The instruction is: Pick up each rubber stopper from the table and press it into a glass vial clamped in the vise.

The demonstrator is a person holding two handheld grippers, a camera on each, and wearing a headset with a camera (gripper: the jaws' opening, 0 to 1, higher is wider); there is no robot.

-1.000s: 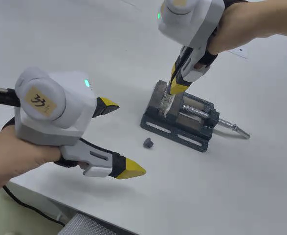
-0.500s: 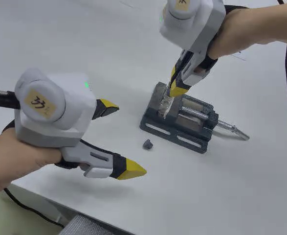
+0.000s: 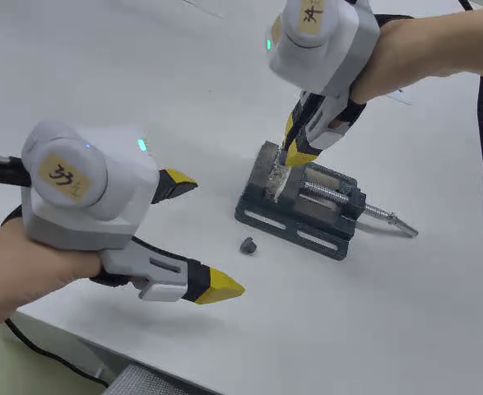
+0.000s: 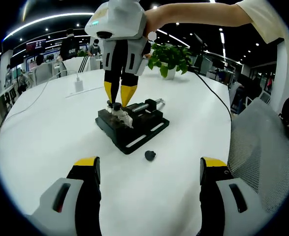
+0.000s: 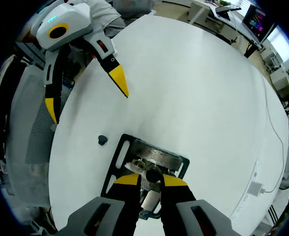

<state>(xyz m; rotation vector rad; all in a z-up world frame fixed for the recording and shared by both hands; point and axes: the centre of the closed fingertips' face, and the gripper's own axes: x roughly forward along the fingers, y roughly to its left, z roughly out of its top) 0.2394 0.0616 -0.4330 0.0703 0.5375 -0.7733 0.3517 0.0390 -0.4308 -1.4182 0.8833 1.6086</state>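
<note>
Tabletop (image 3: 142, 74) is running white across the whole head view and is carrying everything below.

Left claw (image 3: 206, 234) is hovering over it at lower left of the head view, with the left hand (image 3: 19, 271) gripping the body. Jaws are standing wide apart and holding nothing, yellow tips pointing toward the vise.

Right claw (image 3: 294, 156) is hanging from the upper centre-right, with the right hand (image 3: 406, 49) holding it. It is pointing steeply down at the vise's left end. Jaws are standing narrow, with just a small gap between the tips.

Vise (image 3: 294, 224) is sitting flat on the tabletop right of centre, dark metal. Its screw handle (image 3: 389, 218) is sticking out toward the right edge of the frame.

Glass vial (image 3: 276, 178) is standing upright, clamped at the vise's left end, directly under the right claw's tips.

Seated stopper (image 5: 153, 173) is sitting dark and round in the vial's mouth. In the right gripper view the two yellow tips are flanking it, one on each side. Cannot tell whether they are pinching it or just sitting beside it.

Loose stopper (image 3: 248, 244) is lying on the tabletop just below the vise base in the head view, near it but not touching. It is sitting between the vise and the left claw. In the left gripper view it is showing low and central, ahead of the wide tips and nearer than the vise.
</note>
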